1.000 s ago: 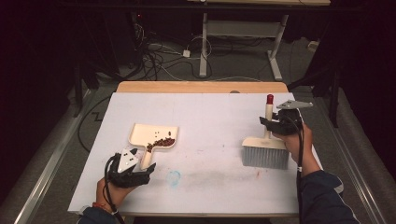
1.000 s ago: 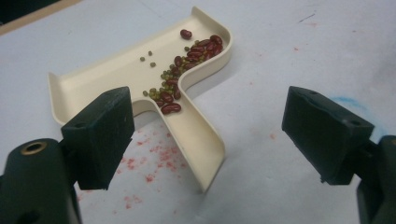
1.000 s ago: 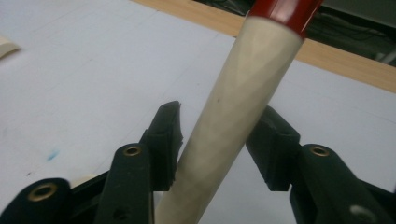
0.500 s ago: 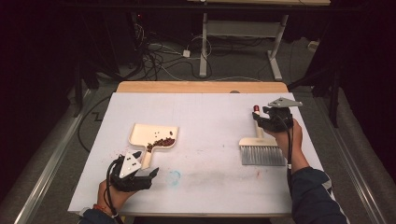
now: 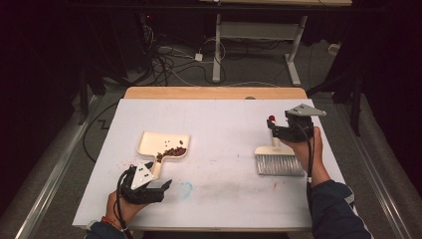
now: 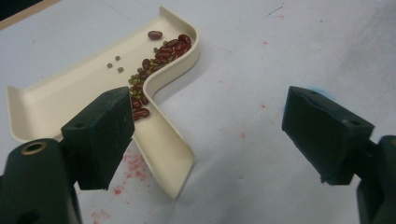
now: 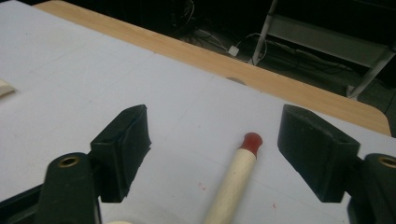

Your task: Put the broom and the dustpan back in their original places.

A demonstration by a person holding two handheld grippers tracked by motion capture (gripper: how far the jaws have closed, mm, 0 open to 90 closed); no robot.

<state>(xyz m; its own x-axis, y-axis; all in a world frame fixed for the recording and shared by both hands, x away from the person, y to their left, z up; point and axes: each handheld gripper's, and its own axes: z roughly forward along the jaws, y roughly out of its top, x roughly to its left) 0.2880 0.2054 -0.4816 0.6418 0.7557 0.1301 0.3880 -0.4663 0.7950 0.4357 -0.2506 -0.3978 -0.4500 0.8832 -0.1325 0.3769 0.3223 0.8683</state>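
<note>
Seemingly done: red and green beans (image 6: 156,58) sit in cream plastic dustpan (image 5: 161,145); grey-bristled wooden hand brush (image 5: 278,162) lies on desk (image 5: 219,124); both left gripper (image 5: 159,186) and right gripper (image 5: 272,127) jaws wide, empty; only withdrawal left.

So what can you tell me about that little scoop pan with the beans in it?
The dustpan is cream-coloured and looks like smooth plastic, with a raised curved rim and a flat handle. It lies flat on the white table, at its left side. Dark red beans and tiny green ones are heaped in its back corner near the handle. The left gripper is open right at the handle; one jaw hides part of it, so contact cannot be told.
</note>
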